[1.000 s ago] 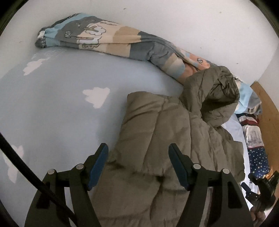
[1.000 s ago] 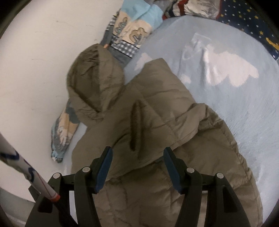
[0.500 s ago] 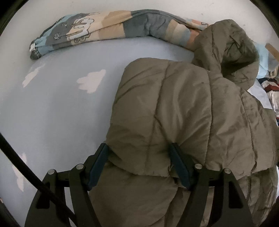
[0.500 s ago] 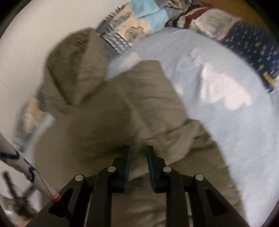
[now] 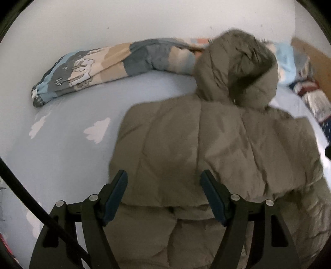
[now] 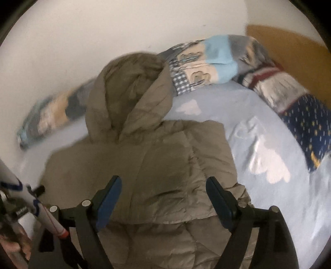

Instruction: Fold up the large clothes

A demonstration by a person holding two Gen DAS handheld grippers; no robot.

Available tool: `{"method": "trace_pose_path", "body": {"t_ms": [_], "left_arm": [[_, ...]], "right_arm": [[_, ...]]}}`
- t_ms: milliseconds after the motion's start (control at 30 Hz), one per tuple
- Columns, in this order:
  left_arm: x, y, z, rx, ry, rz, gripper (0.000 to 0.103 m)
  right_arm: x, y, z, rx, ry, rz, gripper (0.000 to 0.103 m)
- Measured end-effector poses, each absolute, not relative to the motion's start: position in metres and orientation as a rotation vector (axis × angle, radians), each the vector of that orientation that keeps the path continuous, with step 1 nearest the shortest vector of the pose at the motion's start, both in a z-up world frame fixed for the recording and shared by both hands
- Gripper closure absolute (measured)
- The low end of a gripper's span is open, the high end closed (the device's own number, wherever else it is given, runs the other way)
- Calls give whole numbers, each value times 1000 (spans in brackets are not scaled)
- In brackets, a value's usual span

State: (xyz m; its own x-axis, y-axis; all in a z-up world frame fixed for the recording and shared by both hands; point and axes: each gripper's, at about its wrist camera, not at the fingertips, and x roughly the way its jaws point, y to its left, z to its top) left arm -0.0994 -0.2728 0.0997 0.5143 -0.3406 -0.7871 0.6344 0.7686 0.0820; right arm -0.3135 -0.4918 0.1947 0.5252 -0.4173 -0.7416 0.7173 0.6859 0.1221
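Jacket point(image 5: 206, 149) lies on the bed point(image 5: 68, 149), sleeves folded in so its body stays narrow. Left of its middle the left tool point(image 5: 163, 196) hovers, jaws apart and empty; right of it the right tool point(image 6: 163, 198) is opening, nothing between.

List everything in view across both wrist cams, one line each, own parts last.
puffer jacket: 1, olive, hooded, lying on the bed, sides folded in
bed sheet: 1, pale blue with white clouds, under the jacket
patchwork quilt: 1, blue, grey and beige, bunched along the wall
wall: 1, white, behind the bed
headboard: 1, tan wood, bed end
left gripper: 1, black with blue pads, open above the jacket
right gripper: 1, same, jaws opening, nothing pinched
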Motion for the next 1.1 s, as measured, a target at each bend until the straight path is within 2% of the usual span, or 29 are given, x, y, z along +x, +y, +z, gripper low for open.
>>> {"method": "trace_pose_path", "body": {"t_ms": [167, 267, 533, 567, 600, 633, 667, 767, 933, 1100], "left_arm": [[-103, -278, 95, 396, 846, -602, 30], [-102, -277, 95, 385, 852, -590, 25], [-102, -275, 94, 386, 841, -570, 23], [-103, -276, 94, 391, 833, -566, 23], [-105, -276, 94, 395, 823, -564, 23], [-105, -275, 95, 396, 821, -563, 23], [-105, -275, 95, 396, 826, -569, 23], [-105, -277, 92, 412, 843, -578, 23], [-95, -280, 67, 443, 967, -592, 23], [-91, -277, 67, 423, 986, -607, 22]], "right_arm": [[-305, -475, 198, 379, 745, -710, 15], [-304, -471, 202, 341, 758, -842, 9], [-307, -468, 196, 370, 710, -809, 10], [-304, -468, 193, 370, 743, -781, 19], [-297, -467, 188, 360, 807, -746, 38], [-294, -466, 184, 360, 828, -732, 47], [-293, -465, 181, 375, 835, -712, 52], [-292, -466, 173, 426, 824, -695, 52], [-284, -469, 151, 427, 905, -689, 63], [-280, -480, 126, 488, 980, -669, 64]]}}
